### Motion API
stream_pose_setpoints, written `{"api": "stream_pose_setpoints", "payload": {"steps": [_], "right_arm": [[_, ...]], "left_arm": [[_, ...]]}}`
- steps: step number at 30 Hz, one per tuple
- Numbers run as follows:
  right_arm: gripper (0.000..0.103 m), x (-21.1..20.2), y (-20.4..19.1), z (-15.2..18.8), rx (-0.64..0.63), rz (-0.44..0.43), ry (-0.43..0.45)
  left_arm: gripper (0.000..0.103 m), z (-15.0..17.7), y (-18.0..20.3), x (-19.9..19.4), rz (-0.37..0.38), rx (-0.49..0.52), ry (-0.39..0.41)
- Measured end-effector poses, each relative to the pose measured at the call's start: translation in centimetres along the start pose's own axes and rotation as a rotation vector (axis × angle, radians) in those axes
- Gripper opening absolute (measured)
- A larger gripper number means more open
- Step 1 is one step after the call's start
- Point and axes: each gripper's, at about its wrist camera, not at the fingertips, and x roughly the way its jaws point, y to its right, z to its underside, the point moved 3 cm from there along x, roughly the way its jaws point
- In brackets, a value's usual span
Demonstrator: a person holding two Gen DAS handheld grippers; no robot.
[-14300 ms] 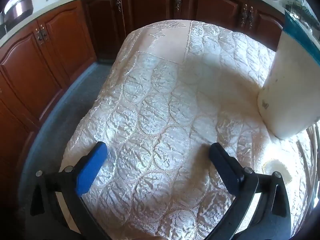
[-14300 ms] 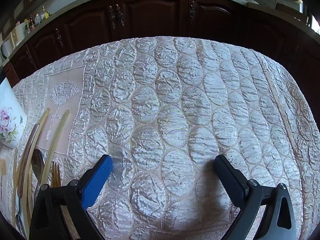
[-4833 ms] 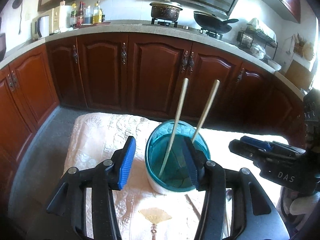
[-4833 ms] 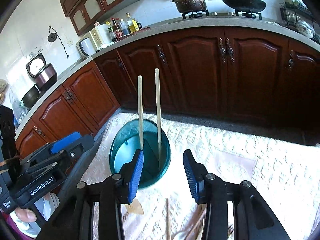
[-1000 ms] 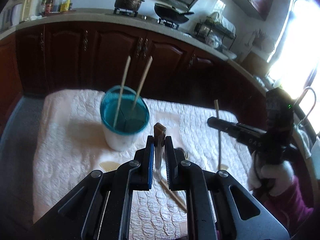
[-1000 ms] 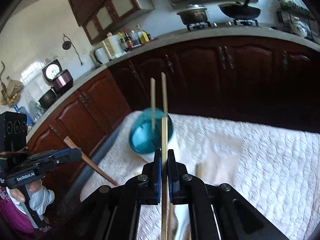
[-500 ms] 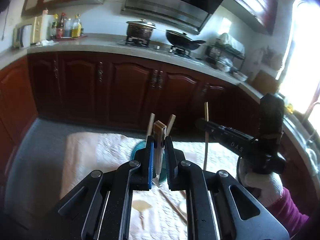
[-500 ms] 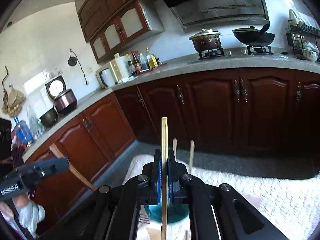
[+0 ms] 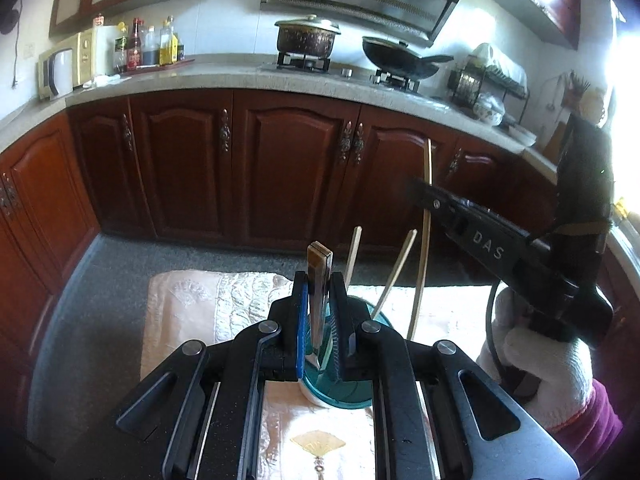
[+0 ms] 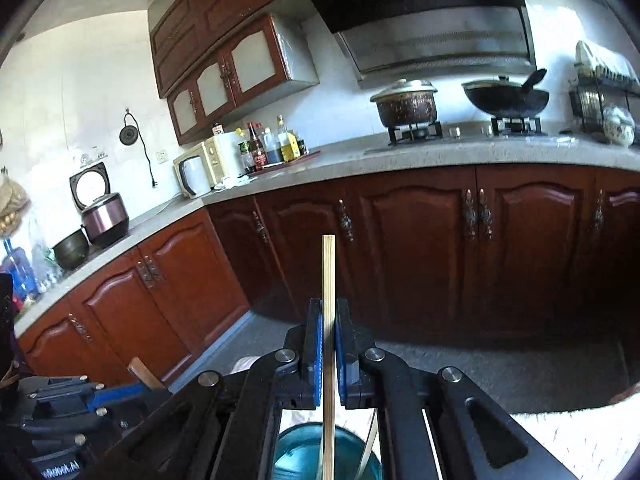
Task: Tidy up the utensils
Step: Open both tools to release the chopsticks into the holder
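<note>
My left gripper (image 9: 319, 280) is shut on a brown wooden-handled utensil (image 9: 319, 276), held upright above the teal utensil cup (image 9: 340, 396). Two chopsticks (image 9: 396, 276) stand in the cup. My right gripper (image 10: 328, 308) is shut on a single bamboo chopstick (image 10: 328, 320), held upright with its lower end over the cup (image 10: 304, 460). In the left wrist view the right gripper (image 9: 424, 192) holds that chopstick (image 9: 424, 240) just right of the cup. In the right wrist view the left gripper (image 10: 116, 394) sits at lower left with the wooden handle (image 10: 142, 372) sticking out.
The cup stands on a table under a cream quilted cloth (image 9: 208, 304). Dark red cabinets (image 9: 288, 172) and a grey counter with pot (image 9: 308, 38), wok (image 9: 396, 58) and bottles ring the room. A gloved hand (image 9: 540, 368) holds the right gripper.
Both grippers have tilted upward and moved closer over the cup. The chopstick's lower end now hangs over the cup opening. Both grips stay shut.
</note>
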Motion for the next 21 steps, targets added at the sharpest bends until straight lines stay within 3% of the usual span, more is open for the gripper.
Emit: {"api": "stream_pose_setpoints", "payload": {"steps": [6,21], "right_arm": [[0.005,1.6,-0.5,1.2,-0.052,0.036,0.017],[0.005,0.4,2.5,7.9,0.038,-0.007,-0.182]], "left_arm": [[0.009,0.4,-0.2,1.8,0.002,-0.012,-0.035],[0.009,1.8,0.6,2.3,-0.013,-0.010,-0.035]]}}
